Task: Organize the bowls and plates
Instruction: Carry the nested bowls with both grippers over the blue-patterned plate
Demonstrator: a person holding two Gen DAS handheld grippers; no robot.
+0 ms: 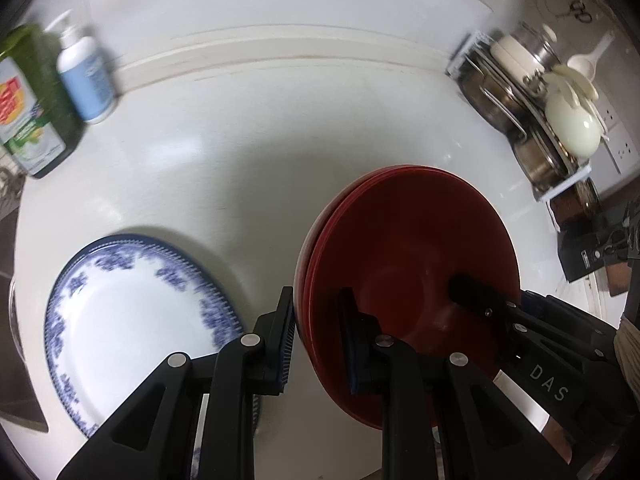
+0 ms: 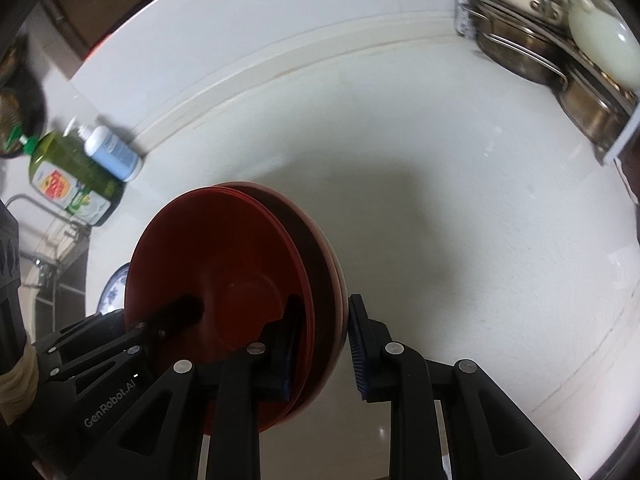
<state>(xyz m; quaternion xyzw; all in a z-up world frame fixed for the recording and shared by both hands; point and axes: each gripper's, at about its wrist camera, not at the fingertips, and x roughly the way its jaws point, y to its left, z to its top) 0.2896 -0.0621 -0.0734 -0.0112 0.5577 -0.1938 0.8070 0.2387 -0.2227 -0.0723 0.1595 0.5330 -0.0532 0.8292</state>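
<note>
A stack of red plates hangs tilted above the white counter, held from both sides. My left gripper is shut on the stack's left rim, one pad under it and one inside. In the right wrist view the same red plates sit with my right gripper shut on their right rim. Each view shows the other gripper's finger reaching into the top plate. A blue-and-white patterned plate lies flat on the counter to the left; a sliver of that blue-and-white plate shows behind the stack.
A green dish-soap bottle and a white pump bottle stand at the counter's back left. A dish rack with steel pots and cream bowls fills the back right corner. A sink edge lies at far left.
</note>
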